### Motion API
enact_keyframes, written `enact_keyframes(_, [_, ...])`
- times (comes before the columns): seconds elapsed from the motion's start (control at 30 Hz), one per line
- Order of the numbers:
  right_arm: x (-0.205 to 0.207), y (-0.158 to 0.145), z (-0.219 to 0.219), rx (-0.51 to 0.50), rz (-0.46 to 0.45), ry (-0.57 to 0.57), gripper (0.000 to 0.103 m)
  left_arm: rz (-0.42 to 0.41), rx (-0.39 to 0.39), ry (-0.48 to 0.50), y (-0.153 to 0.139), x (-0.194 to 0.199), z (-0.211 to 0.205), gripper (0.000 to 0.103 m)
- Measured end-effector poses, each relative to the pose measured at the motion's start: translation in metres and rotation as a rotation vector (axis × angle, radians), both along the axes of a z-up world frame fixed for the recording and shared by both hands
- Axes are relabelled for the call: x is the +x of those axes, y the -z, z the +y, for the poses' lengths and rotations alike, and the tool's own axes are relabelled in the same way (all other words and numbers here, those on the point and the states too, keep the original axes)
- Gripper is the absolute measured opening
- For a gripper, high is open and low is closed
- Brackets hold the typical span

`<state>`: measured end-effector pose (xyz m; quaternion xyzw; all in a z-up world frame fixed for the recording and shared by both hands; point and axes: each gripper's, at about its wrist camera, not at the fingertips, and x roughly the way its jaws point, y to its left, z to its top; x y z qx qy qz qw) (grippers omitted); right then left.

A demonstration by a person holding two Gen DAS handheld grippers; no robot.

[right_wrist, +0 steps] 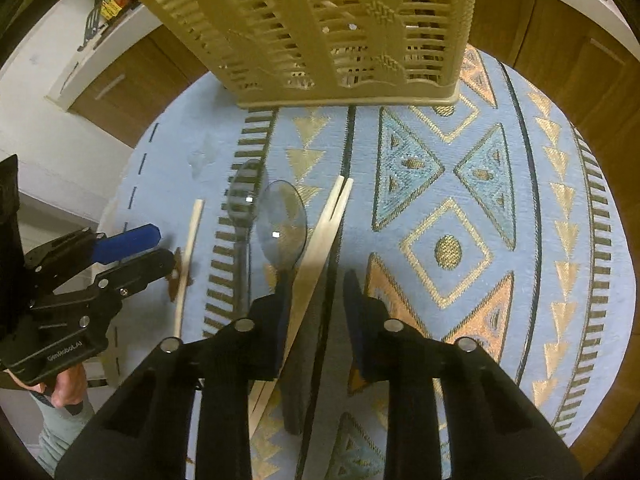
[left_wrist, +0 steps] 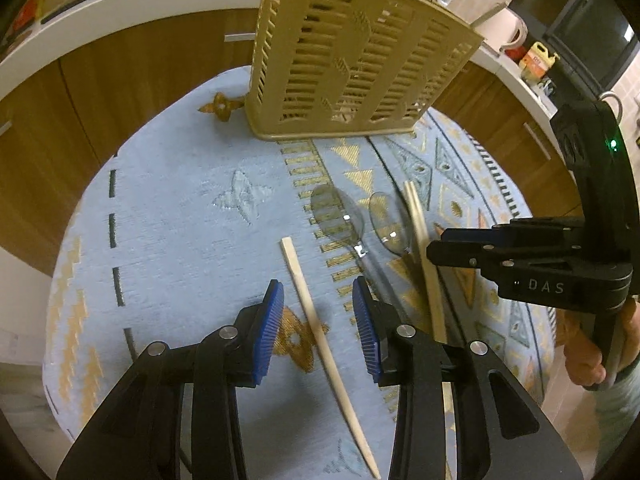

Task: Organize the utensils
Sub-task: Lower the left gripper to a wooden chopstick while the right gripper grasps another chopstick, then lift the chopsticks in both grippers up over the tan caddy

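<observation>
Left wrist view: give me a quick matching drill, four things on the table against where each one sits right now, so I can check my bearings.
Things:
1. Single chopstick
2. Chopstick pair
3. Basket
4. Two spoons

Places:
A. Upright at the far side of the tablecloth
B. Lying between the open pads of the left gripper
C. Side by side, between the single chopstick and the pair
D. Running between the fingers of the right gripper, not clamped

Pairs: 1-B, 2-D, 3-A, 4-C
</observation>
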<state>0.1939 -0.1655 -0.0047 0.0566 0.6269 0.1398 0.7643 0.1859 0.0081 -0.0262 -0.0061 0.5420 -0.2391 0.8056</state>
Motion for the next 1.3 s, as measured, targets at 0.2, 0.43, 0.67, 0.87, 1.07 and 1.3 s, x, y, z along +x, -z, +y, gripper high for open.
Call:
enact_keyframes(0.2, [0.003,0.009,0.014,-0.049,-0.023,-0.020,0.021,0.007,0.033,-0.003,0.006,0.000,-0.005,0.031])
enact_keyframes(0.43, [0.008,0.017,0.051,-0.150,-0.060,-0.065,0.012,-0.019,0.090,0.013,0.012,-0.005,-0.014,0.031])
enact_keyframes(0.67, [0.002,0.020,0.044,-0.180,-0.065,-0.089,0.008,-0.049,0.138,0.015,0.012,-0.006,-0.022,0.031])
enact_keyframes(0.87, [0.005,0.023,0.026,-0.232,-0.064,-0.090,0.008,-0.069,0.203,0.038,0.012,-0.006,-0.032,0.031])
enact_keyframes(1.07, [0.013,0.024,0.028,-0.249,-0.048,-0.134,0.008,-0.063,0.260,0.073,0.012,-0.005,-0.040,0.031])
enact_keyframes(1.3, [0.006,0.022,0.027,-0.235,-0.099,-0.145,0.008,-0.092,0.288,0.065,0.012,-0.010,-0.047,0.025])
